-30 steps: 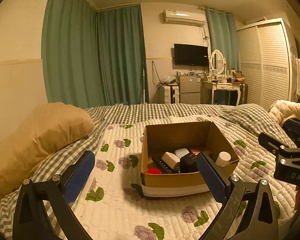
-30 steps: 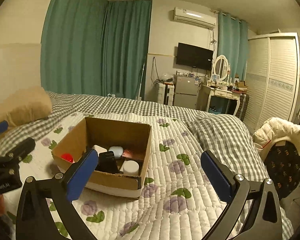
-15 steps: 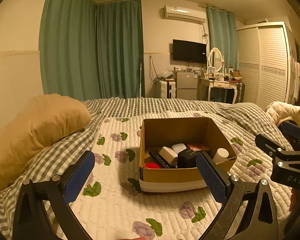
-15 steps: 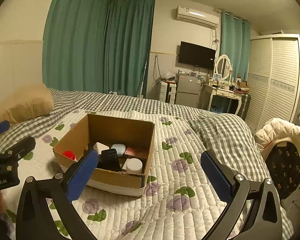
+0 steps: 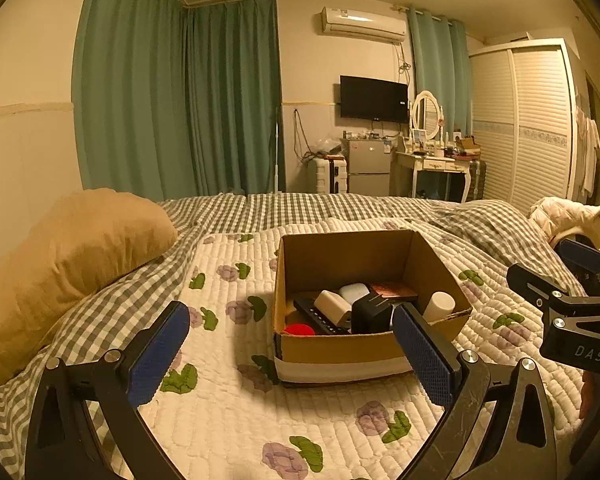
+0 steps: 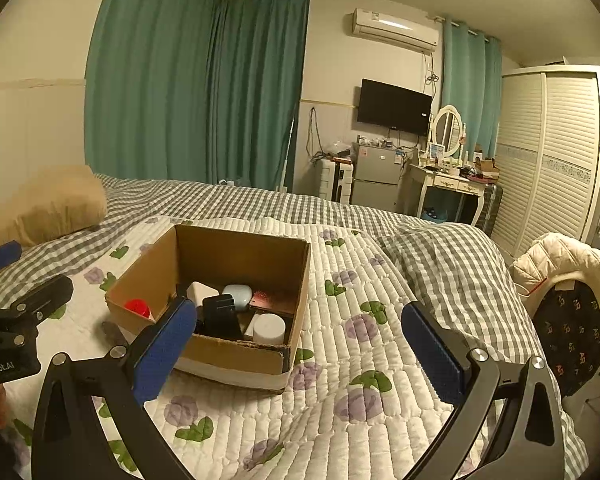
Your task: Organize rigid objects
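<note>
An open cardboard box (image 5: 340, 350) sits on the quilted bed; it also shows in the right wrist view (image 6: 236, 354). Inside lie a red round object (image 5: 299, 329), a black remote (image 5: 316, 314), a white block (image 5: 332, 304), a black box (image 5: 370, 314), a pale blue case (image 6: 238, 294), a white cylinder (image 5: 439, 305) and a reddish flat item (image 5: 392, 290). My left gripper (image 5: 288, 356) is open and empty in front of the box. My right gripper (image 6: 298, 350) is open and empty, to the box's right.
A tan pillow (image 5: 72, 248) lies at the left. A checked duvet (image 6: 440, 256) is bunched at the right. A jacket on a chair (image 6: 568, 280) stands past the bed's right edge. Dresser, fridge and wardrobe line the far wall.
Both grippers have pulled back and risen slightly, so the box sits lower and nearer the middle of each view. Both stay open and empty.
</note>
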Available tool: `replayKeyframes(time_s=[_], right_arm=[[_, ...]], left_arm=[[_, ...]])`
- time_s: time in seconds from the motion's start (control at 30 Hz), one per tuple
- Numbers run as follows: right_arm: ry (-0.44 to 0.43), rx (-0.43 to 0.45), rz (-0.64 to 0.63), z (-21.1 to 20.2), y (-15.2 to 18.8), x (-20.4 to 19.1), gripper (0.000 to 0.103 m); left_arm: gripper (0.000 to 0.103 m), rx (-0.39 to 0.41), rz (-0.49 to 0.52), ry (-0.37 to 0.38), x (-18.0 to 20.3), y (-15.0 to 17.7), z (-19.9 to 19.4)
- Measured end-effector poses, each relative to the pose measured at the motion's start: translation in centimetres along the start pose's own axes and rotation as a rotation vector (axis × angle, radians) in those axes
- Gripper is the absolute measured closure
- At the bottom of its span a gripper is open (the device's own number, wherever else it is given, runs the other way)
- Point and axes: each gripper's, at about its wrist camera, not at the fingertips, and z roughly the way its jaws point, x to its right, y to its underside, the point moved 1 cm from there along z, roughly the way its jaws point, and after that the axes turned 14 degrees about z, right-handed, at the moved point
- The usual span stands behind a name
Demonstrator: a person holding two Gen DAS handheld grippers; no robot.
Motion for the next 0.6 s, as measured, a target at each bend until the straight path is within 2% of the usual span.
replayKeyframes(time_s=[0.6], right_arm=[[0.005, -0.015, 0.000, 0.38, 0.10, -0.02, 0.000]], left_arm=[[0.000, -0.016, 0.005, 0.015, 0.06, 0.13, 0.24]])
